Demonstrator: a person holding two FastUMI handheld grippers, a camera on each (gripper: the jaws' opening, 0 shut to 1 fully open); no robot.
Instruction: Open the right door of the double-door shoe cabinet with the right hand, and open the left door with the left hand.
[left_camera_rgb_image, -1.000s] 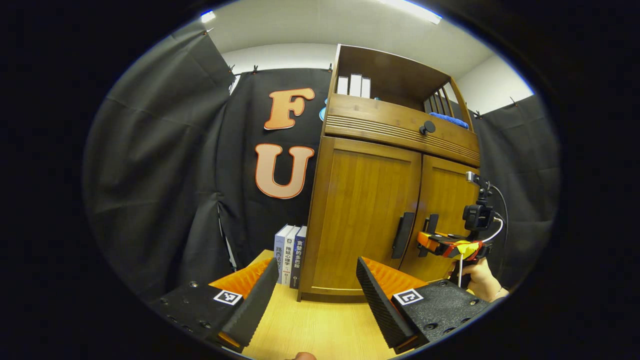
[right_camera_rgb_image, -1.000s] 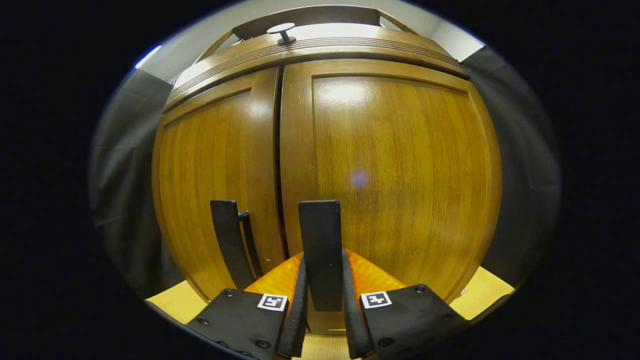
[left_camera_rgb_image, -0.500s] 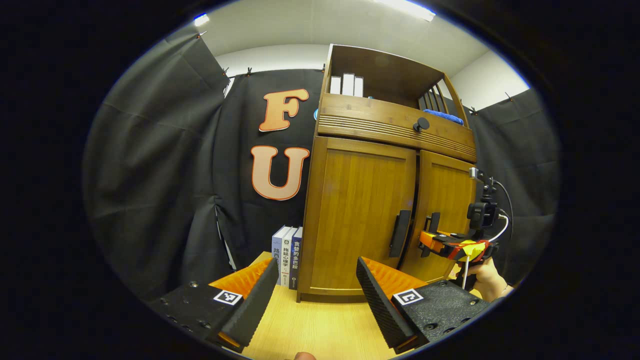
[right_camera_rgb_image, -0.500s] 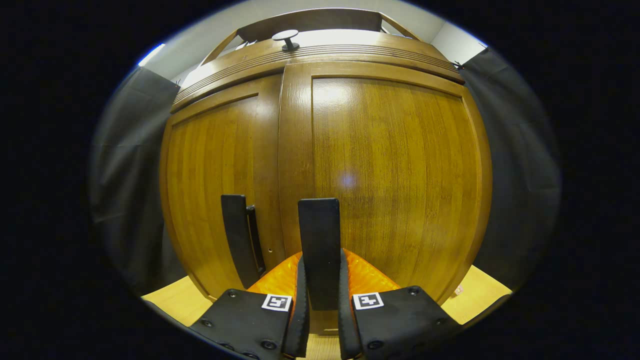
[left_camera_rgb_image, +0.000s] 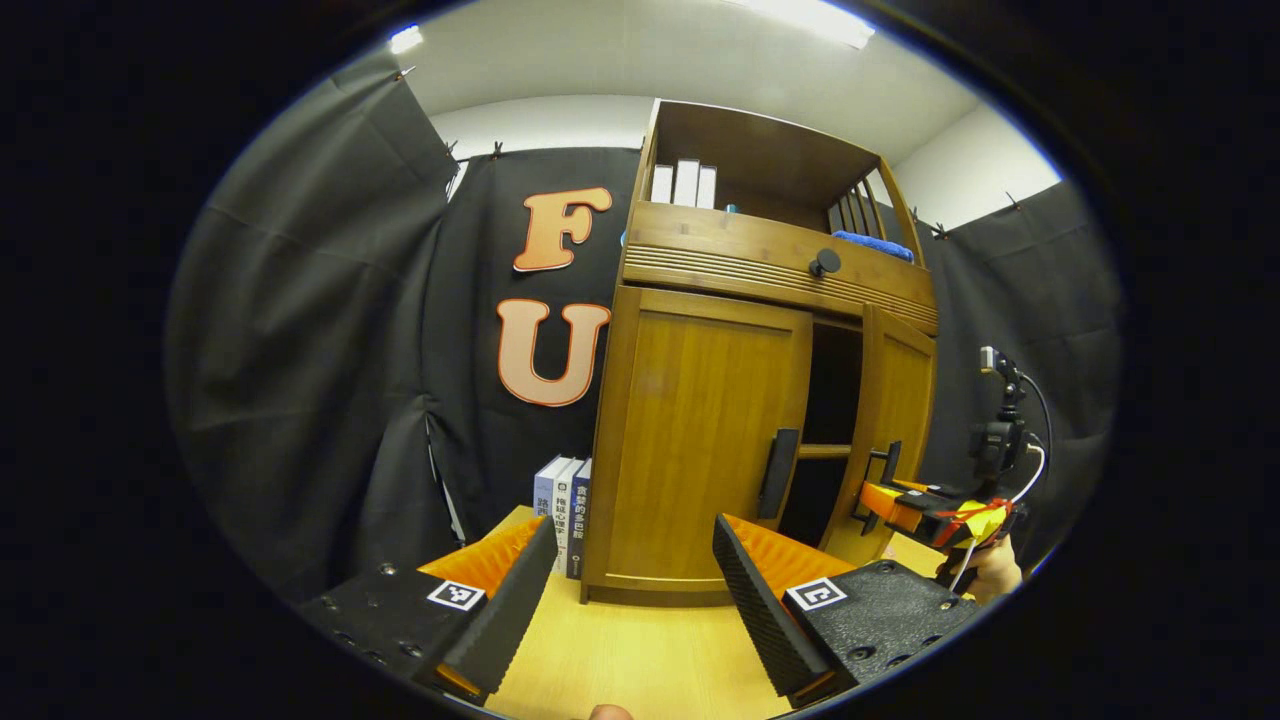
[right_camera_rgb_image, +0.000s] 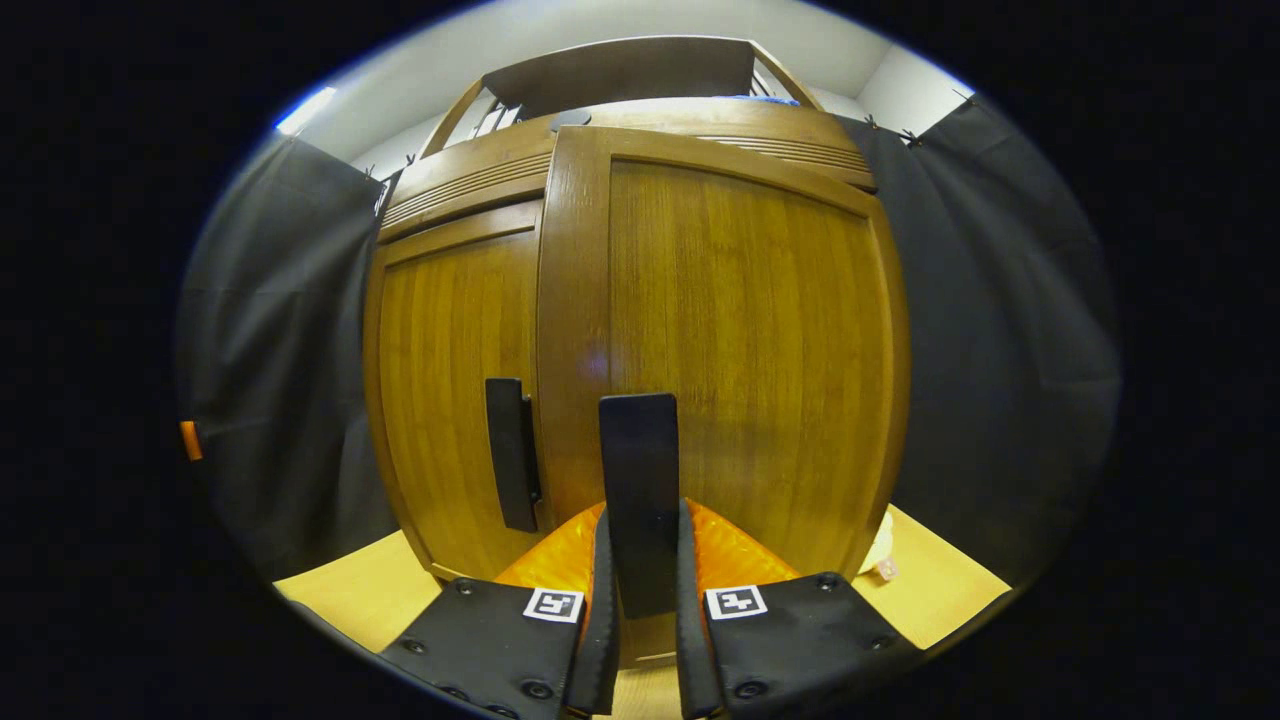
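The wooden shoe cabinet stands on a light wood table. Its right door stands partly swung out, with a dark gap beside it and a shelf inside. My right gripper is shut on the right door's black handle, and from the left gripper view that gripper sits at the handle with a hand behind it. The left door is closed, its black handle untouched. My left gripper hangs open in front of the left door, some way short of it.
Several books stand upright against the cabinet's left side. A drawer with a round black knob sits above the doors, and white boxes and a blue cloth lie on the open top shelf. Black cloth walls surround the table.
The right door has swung outward with my right gripper holding its handle, opening a dark gap. The right gripper and hand moved back and to the right. The left gripper barely moved.
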